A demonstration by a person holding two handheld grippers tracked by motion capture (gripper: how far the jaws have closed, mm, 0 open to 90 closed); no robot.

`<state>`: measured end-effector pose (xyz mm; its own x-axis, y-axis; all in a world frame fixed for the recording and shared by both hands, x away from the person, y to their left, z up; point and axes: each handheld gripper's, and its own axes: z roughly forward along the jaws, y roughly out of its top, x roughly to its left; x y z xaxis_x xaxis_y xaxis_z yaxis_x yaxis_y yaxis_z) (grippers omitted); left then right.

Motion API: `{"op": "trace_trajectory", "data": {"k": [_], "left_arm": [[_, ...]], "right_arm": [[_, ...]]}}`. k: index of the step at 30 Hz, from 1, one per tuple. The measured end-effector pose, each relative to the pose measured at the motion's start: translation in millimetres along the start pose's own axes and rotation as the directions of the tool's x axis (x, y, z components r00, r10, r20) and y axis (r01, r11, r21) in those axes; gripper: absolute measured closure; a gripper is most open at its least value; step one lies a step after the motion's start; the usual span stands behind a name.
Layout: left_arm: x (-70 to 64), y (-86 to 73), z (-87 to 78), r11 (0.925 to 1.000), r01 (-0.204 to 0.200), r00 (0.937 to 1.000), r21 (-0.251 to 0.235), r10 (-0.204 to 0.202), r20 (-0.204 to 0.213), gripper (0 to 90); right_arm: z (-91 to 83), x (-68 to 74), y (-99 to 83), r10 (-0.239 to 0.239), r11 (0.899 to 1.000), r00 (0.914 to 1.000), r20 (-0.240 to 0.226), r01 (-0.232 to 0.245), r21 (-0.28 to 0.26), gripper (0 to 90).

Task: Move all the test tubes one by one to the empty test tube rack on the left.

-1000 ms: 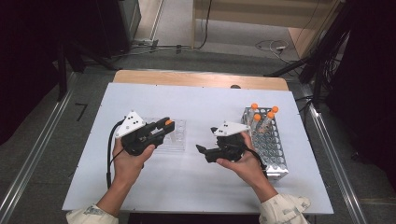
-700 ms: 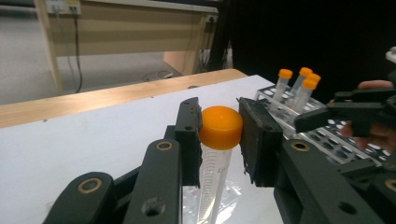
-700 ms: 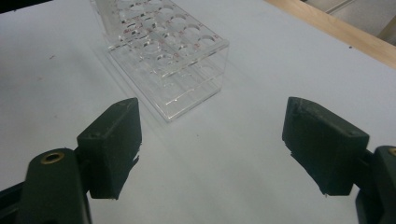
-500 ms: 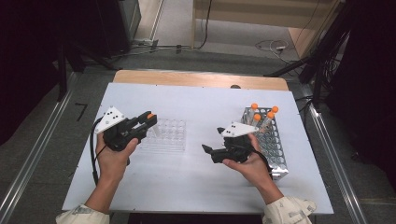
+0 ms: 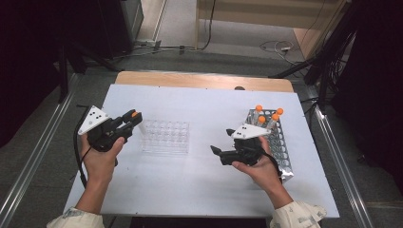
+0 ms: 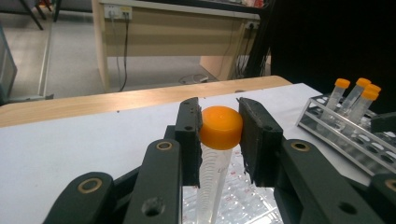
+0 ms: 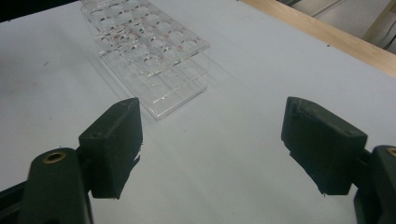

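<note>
Orange-capped tube [image 6: 219, 140] hangs upright in your left claw [image 6: 219, 128], the clear rack [image 5: 165, 137] just beside it; your right claw [image 7: 210, 149] gapes empty.

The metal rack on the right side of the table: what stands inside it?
In the metal rack, four orange-capped tubes stand at its far end. The right hand and gripper cover part of its near side, so those holes cannot be checked.

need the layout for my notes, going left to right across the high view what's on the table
left gripper shut on an orange-capped tube → clear plastic rack → right gripper, jaws open → metal rack with four orange-capped tubes at its far end
</note>
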<state>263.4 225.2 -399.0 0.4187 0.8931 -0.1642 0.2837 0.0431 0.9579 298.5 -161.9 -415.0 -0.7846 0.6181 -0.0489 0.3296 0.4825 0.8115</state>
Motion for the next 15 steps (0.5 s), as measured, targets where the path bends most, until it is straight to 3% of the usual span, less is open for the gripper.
{"op": "trace_trajectory", "data": {"k": [9, 15], "left_arm": [[3.8, -5.3, 5.3, 0.9999, -0.011, 0.9997, 0.011, 0.011, -0.020, 71.1], [0.0, -11.9, 11.3, 0.9980, -0.044, 0.9987, 0.046, 0.045, -0.025, 71.1]], "right_arm": [[0.9, 0.1, -0.6, 0.002, 1.000, 1.0000, -0.002, -0.002, 0.002, 19.6], [0.7, 0.7, -0.5, 0.002, 1.000, 1.0000, -0.004, -0.002, 0.002, 19.7]]}}
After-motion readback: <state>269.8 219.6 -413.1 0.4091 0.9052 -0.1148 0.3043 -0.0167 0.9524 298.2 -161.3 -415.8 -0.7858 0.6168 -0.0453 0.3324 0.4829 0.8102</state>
